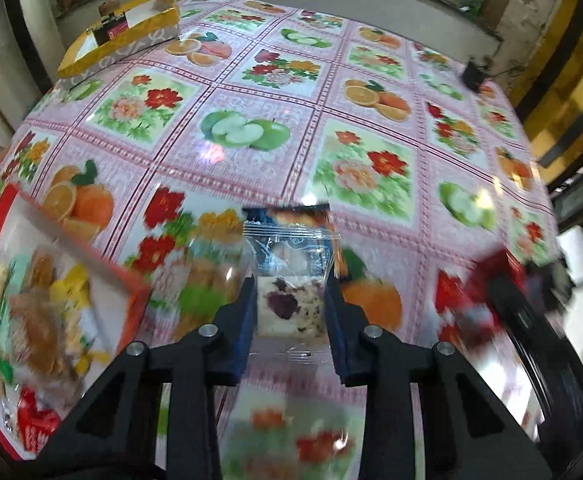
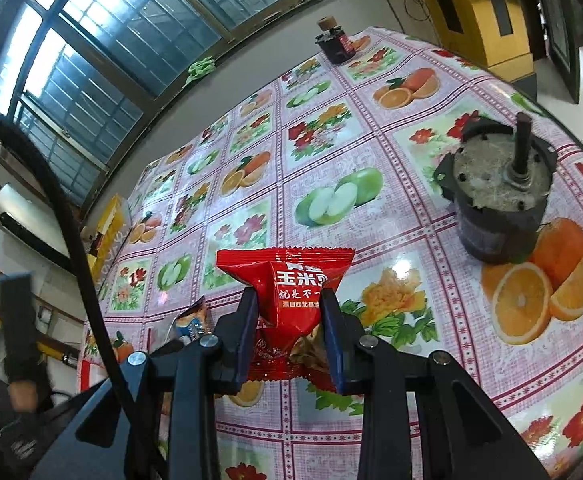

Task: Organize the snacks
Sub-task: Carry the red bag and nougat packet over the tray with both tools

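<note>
My left gripper (image 1: 290,280) is shut on a clear-wrapped snack (image 1: 287,304), a pale block with purple bits, both pads pressing its sides just above the fruit-print tablecloth (image 1: 275,92). A red-rimmed tray (image 1: 103,270) with several wrapped snacks lies close at its left, blurred. My right gripper (image 2: 289,296) is shut on a red snack packet (image 2: 295,276) with white lettering, held above the cloth. That red packet (image 1: 491,268) shows as a blur at the right of the left wrist view.
A yellow-rimmed box (image 1: 123,36) stands at the table's far left corner, seen also as yellow box (image 2: 109,224). A dark motor-like cylinder (image 2: 495,200) stands right of the red packet, a small corked dark bottle (image 2: 335,44) at the far edge. A black cable (image 2: 71,220) crosses the left.
</note>
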A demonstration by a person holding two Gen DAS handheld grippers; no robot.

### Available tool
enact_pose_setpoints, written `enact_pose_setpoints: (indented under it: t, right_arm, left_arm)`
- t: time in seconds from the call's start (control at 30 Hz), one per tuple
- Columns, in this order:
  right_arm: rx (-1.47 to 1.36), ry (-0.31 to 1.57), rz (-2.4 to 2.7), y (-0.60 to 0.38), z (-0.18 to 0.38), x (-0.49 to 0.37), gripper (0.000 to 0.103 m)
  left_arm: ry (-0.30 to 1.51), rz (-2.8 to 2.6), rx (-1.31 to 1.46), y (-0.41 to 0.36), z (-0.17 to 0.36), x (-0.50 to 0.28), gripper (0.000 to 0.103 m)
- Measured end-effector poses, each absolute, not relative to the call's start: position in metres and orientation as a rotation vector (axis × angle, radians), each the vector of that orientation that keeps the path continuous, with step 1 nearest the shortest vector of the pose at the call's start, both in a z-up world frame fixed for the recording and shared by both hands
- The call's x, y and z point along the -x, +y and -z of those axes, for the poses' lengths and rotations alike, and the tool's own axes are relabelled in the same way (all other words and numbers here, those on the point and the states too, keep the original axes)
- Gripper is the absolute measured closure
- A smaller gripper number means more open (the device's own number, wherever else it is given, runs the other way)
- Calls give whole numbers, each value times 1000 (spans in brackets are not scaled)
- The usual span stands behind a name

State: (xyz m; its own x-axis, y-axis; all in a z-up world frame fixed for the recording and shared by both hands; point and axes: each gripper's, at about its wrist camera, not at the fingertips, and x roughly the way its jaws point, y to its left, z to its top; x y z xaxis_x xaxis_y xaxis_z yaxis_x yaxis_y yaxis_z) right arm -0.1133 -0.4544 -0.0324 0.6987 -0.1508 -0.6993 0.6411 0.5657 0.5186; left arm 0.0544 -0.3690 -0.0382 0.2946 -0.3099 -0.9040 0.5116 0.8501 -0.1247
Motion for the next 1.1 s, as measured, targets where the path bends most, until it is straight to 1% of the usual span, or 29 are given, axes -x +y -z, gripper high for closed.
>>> enact_pose_setpoints:
  t: [0.13,0.3,0.37,0.47,0.57,0.73,0.9,1.1]
  right_arm:
    - [-861,636,403,-449,32,107,72]
    - [-780,638,283,-424,25,93,72]
    - [-723,645,227,-409,23,85,72]
    - [-664,653,154,-390,21,77,72]
    - [-602,682,99,-368,18,68,72]
    - [-568,699,-40,-309,-2,53,72]
    - [-461,734,-132,-247,-34,11,73]
    - [-410,811,-127,-214,-28,-41,72]
  left_arm:
    - [1143,666,-153,-323,16,-21,69]
    - [1182,693,-82,-248,10,2,69]
    - [1180,678,-39,-209,4,-1,69]
    - [1097,579,4,-147,-16,-14,69]
    - [1065,520,30,-107,-22,-28,69]
    - [1078,476,16,-79,-1,-40,69]
    - [1116,482,47,-65,18,-55,69]
    - [1155,513,71,-43,29,-69,69]
